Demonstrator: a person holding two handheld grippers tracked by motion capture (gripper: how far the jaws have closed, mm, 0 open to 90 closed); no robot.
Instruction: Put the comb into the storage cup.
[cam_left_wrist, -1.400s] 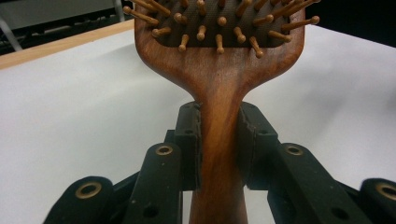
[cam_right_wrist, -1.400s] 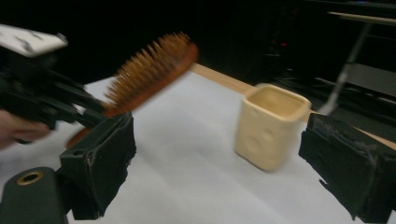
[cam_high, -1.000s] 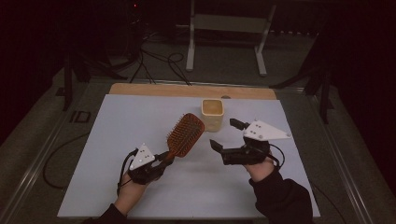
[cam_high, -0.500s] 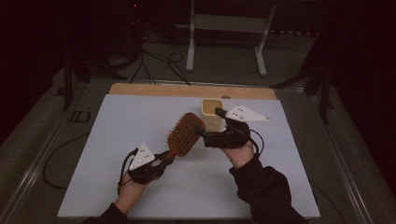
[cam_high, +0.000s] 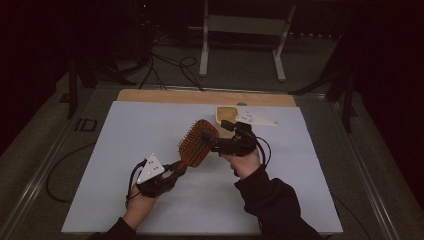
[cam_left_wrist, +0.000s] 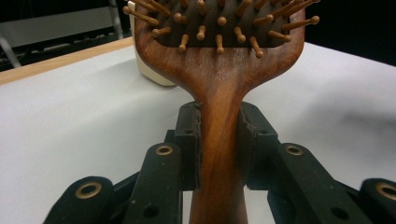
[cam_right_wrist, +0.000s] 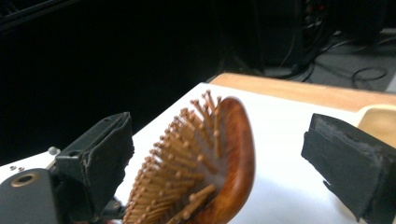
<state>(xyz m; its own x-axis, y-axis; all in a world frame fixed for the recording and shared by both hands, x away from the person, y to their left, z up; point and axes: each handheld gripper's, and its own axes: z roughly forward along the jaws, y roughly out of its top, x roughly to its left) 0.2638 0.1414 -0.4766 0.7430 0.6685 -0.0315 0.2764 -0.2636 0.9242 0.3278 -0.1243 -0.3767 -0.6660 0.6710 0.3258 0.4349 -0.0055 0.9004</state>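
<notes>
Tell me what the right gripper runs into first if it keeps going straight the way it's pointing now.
Most likely the hairbrush: the right gripper points at its head, which sits between the open jaws in the right gripper view. The left gripper holds the handle. Depth is hard to judge, so contact may be close.

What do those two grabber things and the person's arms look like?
Each gripper, left gripper and right gripper, is black with two chunky padded jaws, metal-ringed holes, a pale three-cornered plate on top and a thin black cable trailing. The person's right arm wears a dark sleeve.
</notes>
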